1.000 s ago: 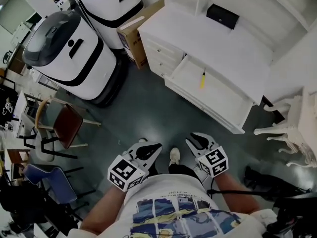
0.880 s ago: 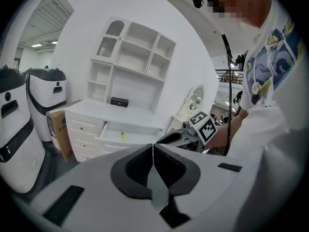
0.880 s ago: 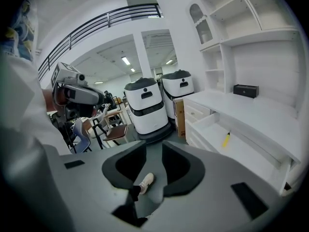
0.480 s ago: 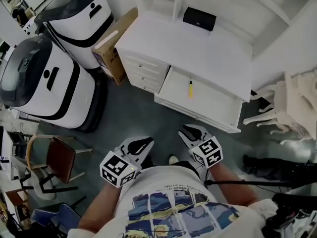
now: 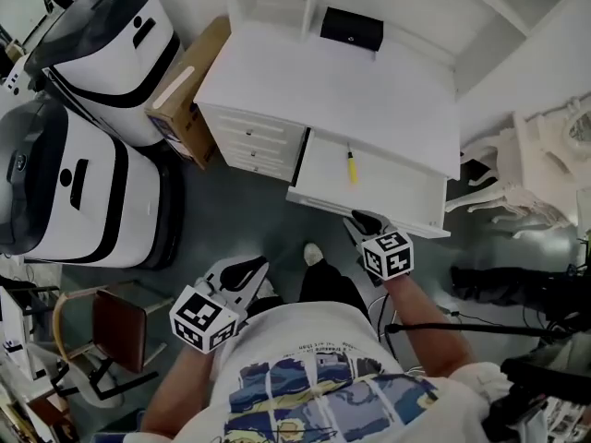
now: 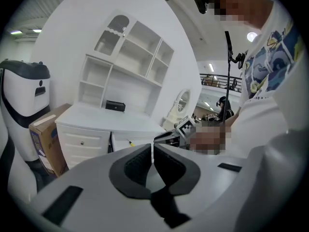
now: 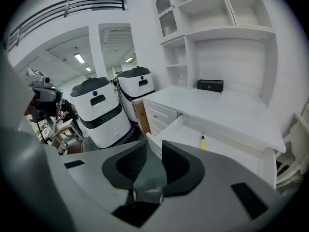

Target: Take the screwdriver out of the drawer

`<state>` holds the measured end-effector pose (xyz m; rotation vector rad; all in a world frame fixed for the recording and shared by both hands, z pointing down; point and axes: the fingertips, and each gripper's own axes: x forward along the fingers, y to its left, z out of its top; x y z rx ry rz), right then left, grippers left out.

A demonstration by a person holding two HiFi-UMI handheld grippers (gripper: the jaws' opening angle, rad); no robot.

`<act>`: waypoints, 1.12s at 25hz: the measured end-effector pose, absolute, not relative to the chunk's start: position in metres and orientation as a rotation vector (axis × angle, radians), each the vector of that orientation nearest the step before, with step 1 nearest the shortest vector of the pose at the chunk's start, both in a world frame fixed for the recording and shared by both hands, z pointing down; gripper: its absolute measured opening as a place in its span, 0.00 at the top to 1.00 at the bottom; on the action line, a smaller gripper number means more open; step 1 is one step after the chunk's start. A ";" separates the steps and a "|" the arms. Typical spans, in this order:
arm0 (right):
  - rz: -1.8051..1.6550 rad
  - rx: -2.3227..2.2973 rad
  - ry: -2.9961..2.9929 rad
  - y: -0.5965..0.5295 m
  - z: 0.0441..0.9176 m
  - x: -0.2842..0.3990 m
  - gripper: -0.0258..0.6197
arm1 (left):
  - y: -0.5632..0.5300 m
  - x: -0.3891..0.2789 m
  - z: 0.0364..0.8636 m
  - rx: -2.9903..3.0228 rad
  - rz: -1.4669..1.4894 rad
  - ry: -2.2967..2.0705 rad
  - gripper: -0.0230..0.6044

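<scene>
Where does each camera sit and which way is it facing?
Head view: on the person's head, steeply down at desk and open drawer; shirt, left gripper, right gripper show.
Left gripper view: on that gripper, along its jaws toward the desk; shirt, right gripper show.
Right gripper view: on that gripper, over its closing, empty jaws toward the drawer.
Shared: all show the screwdriver.

In the head view the drawer (image 5: pixel 388 178) runs back under the white surface (image 5: pixel 323 72), so its rear is hidden. The screwdriver (image 5: pixel 352 166) in it, at 2 o'clock from the picture's middle, is too small to show its tip. In the left gripper view it is only a yellow speck. The white machine (image 5: pixel 55 192) at 9 o'clock is cut by the left edge. Any marking on the black box (image 5: pixel 351 29) at 12 o'clock is too small to read.
</scene>
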<state>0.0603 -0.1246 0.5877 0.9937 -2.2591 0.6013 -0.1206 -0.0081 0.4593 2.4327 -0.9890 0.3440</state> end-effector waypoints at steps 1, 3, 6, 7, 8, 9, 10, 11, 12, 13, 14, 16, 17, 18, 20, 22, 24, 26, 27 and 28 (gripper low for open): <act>0.608 1.013 -2.239 -0.138 0.595 0.067 0.78 | -0.016 -0.122 0.460 2.433 0.346 -0.987 0.94; 0.631 1.043 -2.197 -0.165 0.613 0.080 0.77 | -0.033 -0.121 0.461 2.437 0.359 -0.982 0.94; 0.690 1.055 -2.145 -0.203 0.642 0.097 0.73 | -0.058 -0.115 0.458 2.432 0.374 -0.997 0.94; 0.706 1.053 -2.130 -0.214 0.652 0.100 0.73 | -0.066 -0.114 0.456 2.428 0.382 -1.007 0.94; 0.716 1.050 -2.113 -0.225 0.663 0.103 0.72 | -0.075 -0.113 0.454 2.424 0.391 -1.017 0.94; 0.722 1.047 -2.096 -0.236 0.673 0.107 0.72 | -0.084 -0.112 0.452 2.420 0.399 -1.027 0.94; 0.727 1.042 -2.081 -0.246 0.684 0.111 0.72 | -0.093 -0.110 0.451 2.416 0.407 -1.037 0.94; 0.730 1.034 -2.066 -0.255 0.695 0.114 0.72 | -0.102 -0.108 0.451 2.410 0.414 -1.046 0.94; 0.732 1.023 -2.051 -0.263 0.706 0.117 0.72 | -0.110 -0.105 0.451 2.403 0.421 -1.056 0.94; 0.735 1.011 -2.035 -0.271 0.718 0.119 0.72 | -0.117 -0.103 0.452 2.393 0.429 -1.065 0.94; 0.738 0.999 -2.017 -0.277 0.729 0.120 0.72 | -0.123 -0.101 0.452 2.384 0.436 -1.075 0.94; 0.744 0.984 -1.980 -0.288 0.749 0.124 0.72 | -0.134 -0.095 0.450 2.368 0.444 -1.093 0.94; 0.746 0.981 -1.962 -0.293 0.757 0.126 0.72 | -0.140 -0.093 0.449 2.359 0.445 -1.101 0.94; 0.747 0.980 -1.947 -0.299 0.765 0.128 0.72 | -0.145 -0.091 0.449 2.349 0.447 -1.107 0.94; 0.756 0.969 -1.928 -0.308 0.782 0.130 0.72 | -0.154 -0.088 0.449 2.329 0.454 -1.122 0.94; 0.761 0.958 -1.909 -0.315 0.796 0.129 0.72 | -0.162 -0.090 0.448 2.309 0.467 -1.149 0.94; 0.763 0.955 -1.887 -0.321 0.804 0.128 0.71 | -0.169 -0.095 0.448 2.287 0.476 -1.186 0.94; 0.772 0.957 -1.865 -0.326 0.813 0.129 0.71 | -0.173 -0.099 0.449 2.263 0.479 -1.216 0.94; 0.779 0.960 -1.853 -0.328 0.818 0.129 0.71 | -0.175 -0.100 0.449 2.253 0.480 -1.228 0.94; 0.784 0.965 -1.838 -0.328 0.821 0.130 0.71 | -0.176 -0.101 0.450 2.243 0.481 -1.238 0.94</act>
